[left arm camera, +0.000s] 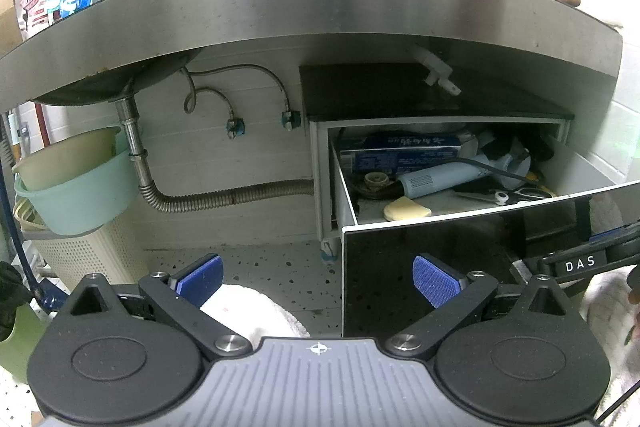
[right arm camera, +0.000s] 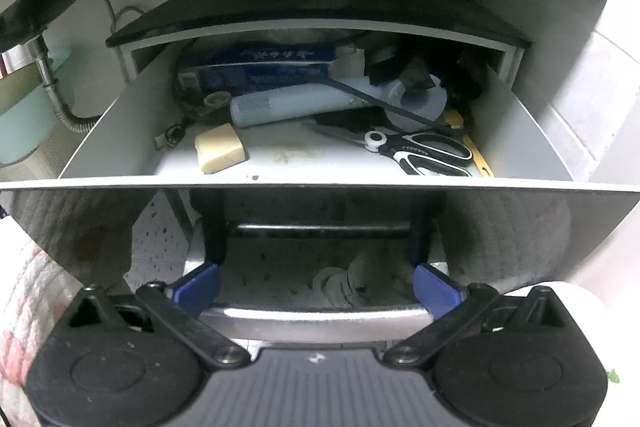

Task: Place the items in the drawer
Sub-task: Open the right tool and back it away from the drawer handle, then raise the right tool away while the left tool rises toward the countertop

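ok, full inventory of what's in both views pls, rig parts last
open white drawer with glossy black front: 1, pulled out under the steel counter
pale yellow soap bar: 1, drawer front left
black-and-white scissors: 1, drawer front right
light blue hair dryer with black cord: 1, drawer middle
blue carton: 1, drawer back
mint green plastic basin: 1, left, beside the drain pipe
corrugated metal drain hose: 1, runs from the sink to the cabinet
left tongs: blue pads, open, empty
right tongs: blue pads, open, facing the drawer front

Open white drawer (right arm camera: 120, 131) holds soap (right arm camera: 219, 148), scissors (right arm camera: 420, 149), hair dryer (right arm camera: 304, 105), blue box (right arm camera: 260, 67).
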